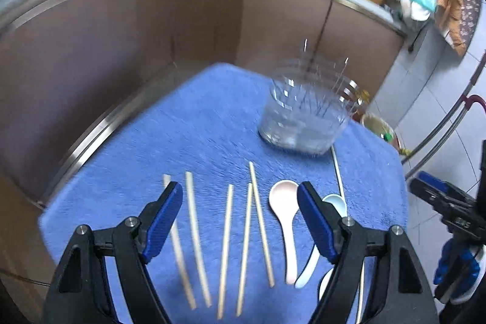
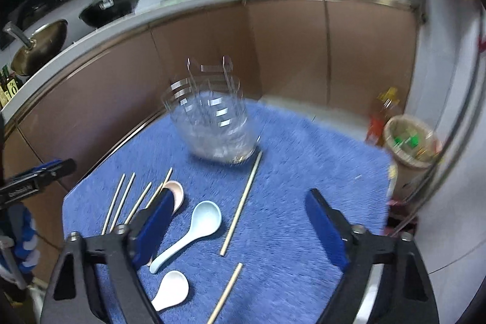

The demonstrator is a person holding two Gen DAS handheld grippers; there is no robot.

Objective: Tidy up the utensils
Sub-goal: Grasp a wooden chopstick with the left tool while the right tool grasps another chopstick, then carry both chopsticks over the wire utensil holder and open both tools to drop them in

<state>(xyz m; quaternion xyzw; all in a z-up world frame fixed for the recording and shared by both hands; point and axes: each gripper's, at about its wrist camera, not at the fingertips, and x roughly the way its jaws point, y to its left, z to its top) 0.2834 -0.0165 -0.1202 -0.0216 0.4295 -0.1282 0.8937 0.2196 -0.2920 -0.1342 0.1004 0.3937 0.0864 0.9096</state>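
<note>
Both jaws stand wide apart with nothing between them: my left gripper (image 1: 240, 199) hangs over the row of chopsticks (image 1: 226, 248), my right gripper (image 2: 240, 208) over the blue towel (image 2: 288, 172) near the spoons. From the right wrist I see the light blue spoon (image 2: 194, 230), a white spoon (image 2: 171, 290) nearer me, and a pink spoon (image 2: 176, 192) partly behind my left finger. One chopstick (image 2: 241, 202) lies apart, its far tip just beside the clear holder (image 2: 212, 123), which stands upright at the towel's far side. Bare towel lies to the right of that stick. Brown cabinets (image 2: 288, 50) border the far edge. Blur leaves no writing legible.
</note>
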